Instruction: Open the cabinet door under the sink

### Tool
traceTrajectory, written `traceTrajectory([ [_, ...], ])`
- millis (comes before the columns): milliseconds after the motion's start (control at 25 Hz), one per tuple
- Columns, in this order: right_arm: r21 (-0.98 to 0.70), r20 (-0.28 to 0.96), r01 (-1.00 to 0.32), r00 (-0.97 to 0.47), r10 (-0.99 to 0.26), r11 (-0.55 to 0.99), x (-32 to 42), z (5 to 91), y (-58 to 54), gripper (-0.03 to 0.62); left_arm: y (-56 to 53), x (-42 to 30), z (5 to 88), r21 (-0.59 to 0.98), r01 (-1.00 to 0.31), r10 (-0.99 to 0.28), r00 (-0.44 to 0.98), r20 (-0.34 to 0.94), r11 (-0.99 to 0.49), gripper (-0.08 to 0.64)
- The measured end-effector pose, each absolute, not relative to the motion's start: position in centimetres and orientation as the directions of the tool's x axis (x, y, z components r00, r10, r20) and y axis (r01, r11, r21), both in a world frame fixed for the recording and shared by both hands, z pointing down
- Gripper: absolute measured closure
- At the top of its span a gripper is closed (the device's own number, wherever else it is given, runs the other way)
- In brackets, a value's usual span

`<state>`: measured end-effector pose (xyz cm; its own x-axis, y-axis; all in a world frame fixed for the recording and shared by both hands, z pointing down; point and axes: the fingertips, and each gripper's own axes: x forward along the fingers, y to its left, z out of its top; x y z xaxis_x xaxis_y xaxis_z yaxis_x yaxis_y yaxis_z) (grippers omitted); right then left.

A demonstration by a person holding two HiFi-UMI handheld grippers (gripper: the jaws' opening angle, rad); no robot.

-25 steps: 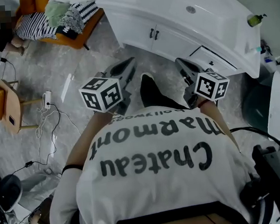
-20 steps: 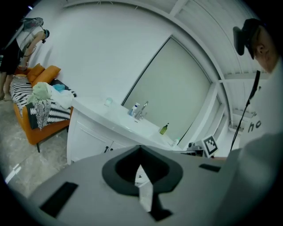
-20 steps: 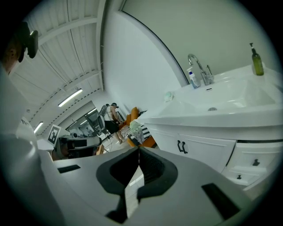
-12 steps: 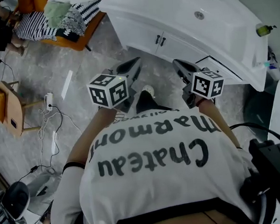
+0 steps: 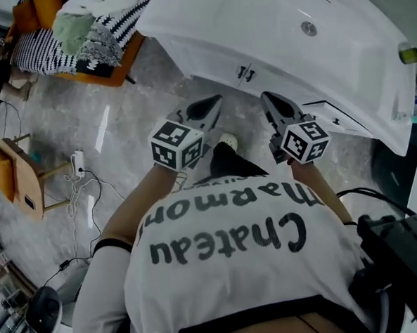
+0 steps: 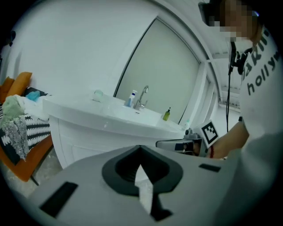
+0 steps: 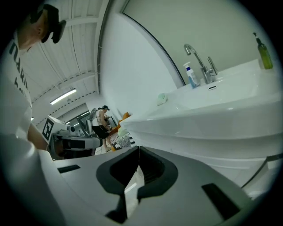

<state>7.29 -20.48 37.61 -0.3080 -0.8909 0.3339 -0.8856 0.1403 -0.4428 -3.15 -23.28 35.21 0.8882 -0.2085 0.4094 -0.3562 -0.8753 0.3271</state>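
The white sink cabinet stands at the top of the head view, its two doors shut, with a pair of dark handles at the seam. My left gripper and right gripper are held side by side over the floor just short of the doors, touching nothing. Both point at the cabinet front. In the left gripper view the jaws of the left gripper meet with nothing between them. The right gripper looks the same in its own view, below the basin's rim.
An orange chair heaped with striped cloths stands left of the cabinet. A wooden stool and a power strip with cables lie on the marble floor at left. A dark bin sits at right. A faucet and bottles stand on the basin.
Both grippers have moved forward and down toward the cabinet doors, staying side by side. The cabinet front now sits closer to their tips. The jaws look the same.
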Motion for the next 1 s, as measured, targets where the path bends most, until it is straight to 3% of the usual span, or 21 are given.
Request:
traceTrajectory([
  [240,-0.474,0.317,-0.874,-0.286,-0.905,0.11,8.9,44.6,-23.6,0.577,-26.8,0.2,43.6,0.333,-0.356,-0.184,0.873,0.451,-0.873,0.555],
  [360,-0.475,0.331,-0.874,-0.284,-0.9,0.101,9.3,48.8,-24.6,0.474,-27.6,1.8,48.0,0.359,-0.332,-0.144,0.877,0.459,-0.872,0.524],
  [560,-0.429,0.366,-0.9,-0.246,-0.897,0.072,10.7,54.8,-27.0,0.474,-29.2,4.8,54.3,0.352,-0.306,-0.101,0.862,0.496,-0.885,0.468],
  [760,-0.404,0.407,-0.913,-0.235,-0.883,0.057,11.5,58.9,-28.8,0.474,-30.9,7.2,59.5,0.353,-0.313,-0.067,0.825,0.562,-0.882,0.465],
  [1000,-0.423,0.39,-0.906,-0.212,-0.896,0.031,12.1,58.9,-29.9,0.477,-31.5,9.0,59.7,0.371,-0.301,-0.054,0.834,0.549,-0.879,0.465],
])
